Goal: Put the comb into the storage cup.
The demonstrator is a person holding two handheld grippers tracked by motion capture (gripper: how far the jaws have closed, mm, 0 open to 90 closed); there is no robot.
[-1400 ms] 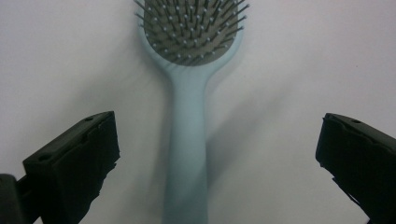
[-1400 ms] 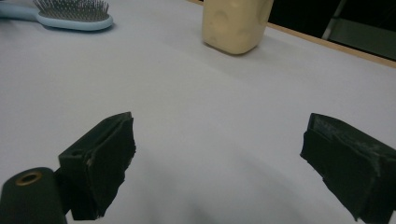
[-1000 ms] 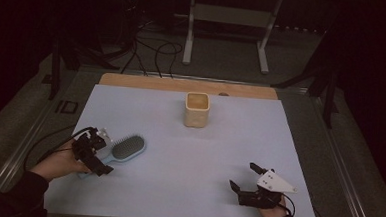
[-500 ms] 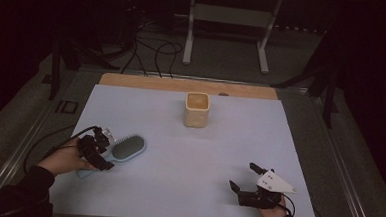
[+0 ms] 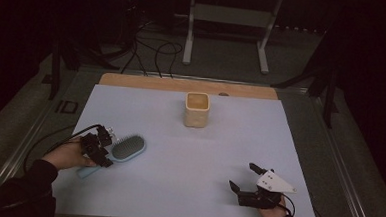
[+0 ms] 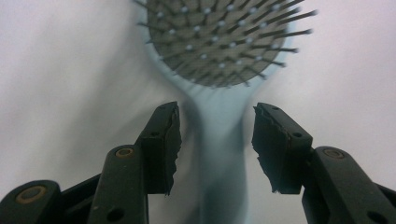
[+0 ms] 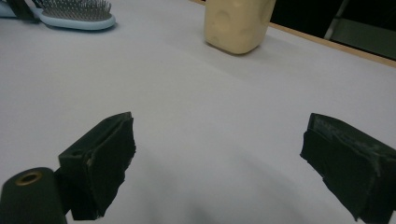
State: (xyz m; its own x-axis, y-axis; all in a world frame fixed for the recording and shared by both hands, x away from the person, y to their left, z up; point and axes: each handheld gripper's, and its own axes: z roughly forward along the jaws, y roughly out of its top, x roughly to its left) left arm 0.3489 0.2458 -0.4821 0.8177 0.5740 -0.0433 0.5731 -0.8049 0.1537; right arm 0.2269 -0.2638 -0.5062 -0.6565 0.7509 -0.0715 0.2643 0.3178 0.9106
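Pale tabletop; hairbrush handle between left gripper pads, closing, gap remaining; right gripper open.

No brand, number or printed word can be read on anything here. On the grey bench edge, beyond the left tool, sits a small dark mark that looks like two letters, too small to make out.
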